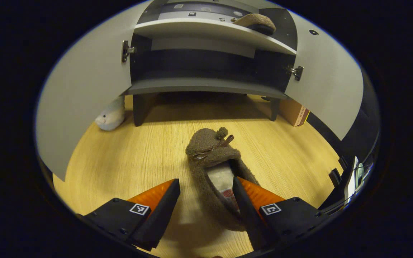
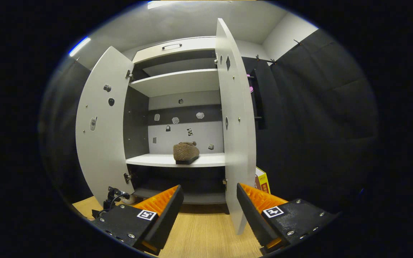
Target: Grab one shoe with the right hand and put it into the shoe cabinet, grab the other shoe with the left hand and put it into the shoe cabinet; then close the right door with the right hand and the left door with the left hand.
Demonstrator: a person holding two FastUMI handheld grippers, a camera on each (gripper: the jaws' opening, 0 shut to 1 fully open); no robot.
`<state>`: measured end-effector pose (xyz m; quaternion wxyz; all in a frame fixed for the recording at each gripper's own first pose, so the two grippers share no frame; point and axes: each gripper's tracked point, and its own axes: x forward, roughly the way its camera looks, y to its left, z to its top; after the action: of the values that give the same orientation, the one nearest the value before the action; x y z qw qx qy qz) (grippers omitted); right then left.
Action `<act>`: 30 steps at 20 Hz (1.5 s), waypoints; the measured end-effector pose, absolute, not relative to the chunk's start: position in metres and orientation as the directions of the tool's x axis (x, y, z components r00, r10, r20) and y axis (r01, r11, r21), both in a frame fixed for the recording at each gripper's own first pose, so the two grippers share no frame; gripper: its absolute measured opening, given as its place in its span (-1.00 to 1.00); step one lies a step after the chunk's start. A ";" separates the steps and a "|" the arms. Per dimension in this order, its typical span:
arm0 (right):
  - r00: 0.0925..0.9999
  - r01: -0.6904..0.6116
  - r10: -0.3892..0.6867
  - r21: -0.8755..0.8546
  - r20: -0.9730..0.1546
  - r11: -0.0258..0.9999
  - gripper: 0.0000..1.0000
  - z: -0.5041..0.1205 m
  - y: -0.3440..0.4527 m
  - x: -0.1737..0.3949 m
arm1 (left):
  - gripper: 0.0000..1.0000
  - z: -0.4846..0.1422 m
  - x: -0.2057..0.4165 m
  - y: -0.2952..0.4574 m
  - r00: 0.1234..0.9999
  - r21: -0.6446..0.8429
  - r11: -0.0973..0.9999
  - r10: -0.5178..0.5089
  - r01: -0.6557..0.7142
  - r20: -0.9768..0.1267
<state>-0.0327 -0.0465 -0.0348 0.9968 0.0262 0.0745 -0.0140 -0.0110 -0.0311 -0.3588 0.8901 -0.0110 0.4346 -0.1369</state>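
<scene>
The shoe cabinet (image 2: 177,107) is seen at the centre of the right gripper view, with the left door (image 2: 100,125) and the right door (image 2: 236,125) both swung open. In the left gripper view the same cabinet (image 1: 210,53) is seen across the top of the frame, raised on legs above the wooden floor (image 1: 138,150). One brown fleecy shoe (image 2: 186,152) is recorded on the lower shelf (image 2: 149,160), right of centre; the same shoe is noted at the upper right in the left gripper view (image 1: 256,22).

The second shoe (image 1: 215,172) is found on the floor at lower centre of the left gripper view, toe towards the cabinet. The left gripper (image 1: 206,200) is spread open over its heel: one finger is set inside the shoe opening, the other on the floor left of the shoe, apart from it. The right gripper (image 2: 209,208) is observed open and empty, at the bottom of its view.

A pale soft toy (image 1: 111,116) is noted on the floor beside the left cabinet leg, and a small carton (image 1: 294,111) at the right.
</scene>
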 end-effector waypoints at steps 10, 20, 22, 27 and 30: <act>0.984 0.034 -0.030 0.023 -0.175 0.999 0.85 -0.044 -0.046 -0.027 | 0.87 -0.391 0.048 -0.027 0.639 -0.138 0.973 -0.224 0.183 -0.736; 0.982 0.003 0.000 0.016 -0.190 1.000 0.85 -0.051 -0.035 -0.023 | -0.65 -0.365 0.054 -0.012 0.729 -0.064 0.988 -0.144 0.137 -0.669; 0.982 -0.003 0.006 0.015 -0.191 1.000 0.85 -0.052 -0.032 -0.022 | -0.66 -0.340 0.048 -0.008 0.755 -0.080 0.991 -0.136 0.111 -0.642; 0.983 -0.014 0.018 0.024 -0.183 1.000 0.85 -0.057 -0.020 -0.020 | -0.66 -0.245 0.023 -0.005 0.823 -0.092 0.993 -0.110 0.071 -0.557; 0.983 -0.026 0.028 0.016 -0.182 1.000 0.85 -0.058 -0.013 -0.021 | -0.66 -0.169 0.030 -0.019 0.858 -0.107 0.988 -0.147 0.108 -0.492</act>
<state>-0.0213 -0.0133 -0.0580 0.9957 0.0067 0.0914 0.0136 0.0300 -0.0186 -0.1694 0.9631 -0.0378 0.2582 -0.0664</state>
